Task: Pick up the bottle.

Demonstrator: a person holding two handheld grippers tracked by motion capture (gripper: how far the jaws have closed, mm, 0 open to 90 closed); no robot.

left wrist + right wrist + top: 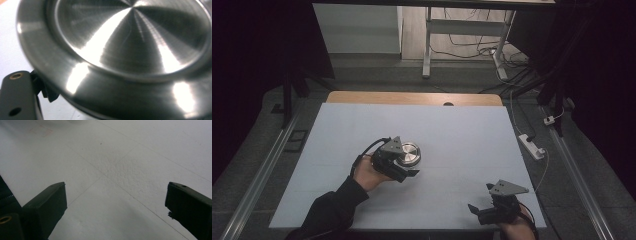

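Step in hand: carrying; the left gripper (404, 167) pinches a round metal dish (408, 153) by its near rim, apparently lifted off the tabletop (462, 135).
Dish position: directly ahead of the left gripper, close against its camera.
Dish appearance: brushed steel (130, 47), broad flat rim, shallow centre, bright radial glare.
Right gripper (482, 212): jaws spread, nothing between them, hovering low over the tabletop.
Next move: probably a steady transfer, keeping the dish level so the rim grip holds.

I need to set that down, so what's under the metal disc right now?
The white table cover lies below the metal disc, which the left claw grips at its rim. The disc's underside is hidden.
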